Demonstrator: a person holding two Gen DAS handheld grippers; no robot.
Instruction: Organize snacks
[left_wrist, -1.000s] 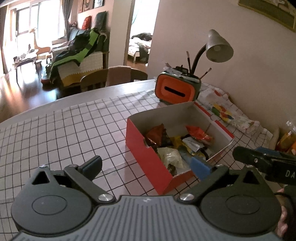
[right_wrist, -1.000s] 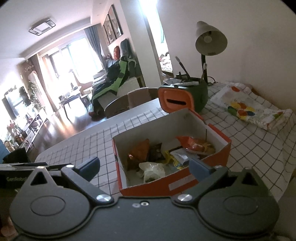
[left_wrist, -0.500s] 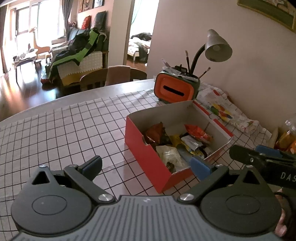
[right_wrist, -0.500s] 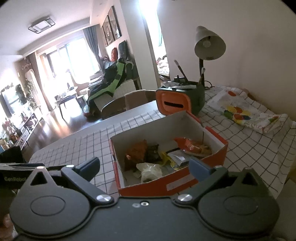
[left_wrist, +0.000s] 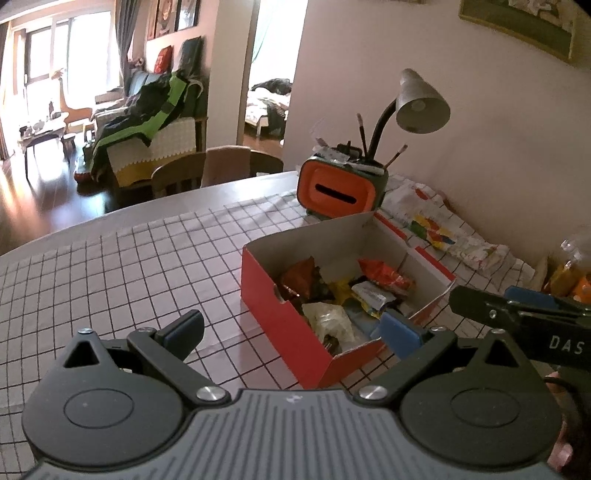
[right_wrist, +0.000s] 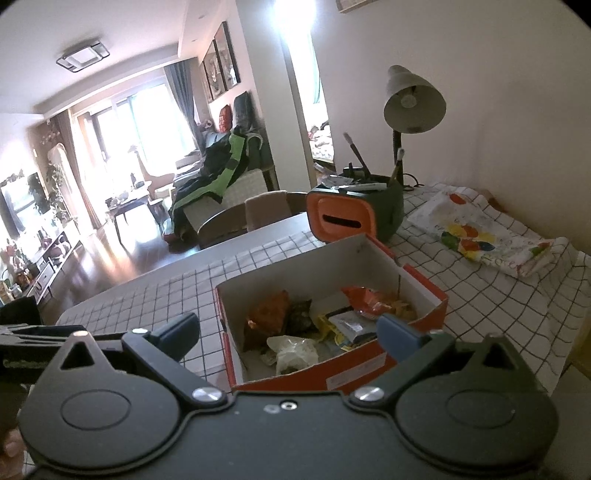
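A red cardboard box (left_wrist: 280, 325) with white inside walls stands on the checked tablecloth and holds several snack packets (left_wrist: 384, 275). It also shows in the right wrist view (right_wrist: 332, 371), with the packets (right_wrist: 295, 349) inside. My left gripper (left_wrist: 291, 330) is open and empty, above the box's near left corner. My right gripper (right_wrist: 288, 328) is open and empty, just in front of the box's near wall. The right gripper shows at the right edge of the left wrist view (left_wrist: 524, 314).
An orange and green holder (left_wrist: 341, 192) with pens stands behind the box, beside a desk lamp (left_wrist: 417, 107). A folded patterned cloth (right_wrist: 480, 236) lies at the back right. More packets (left_wrist: 569, 277) lie at the far right. A chair (right_wrist: 255, 214) stands beyond the table's far edge.
Both grippers have drawn back and up a little, so the box sits slightly farther from each camera. Both stay open and nothing in the box has moved.
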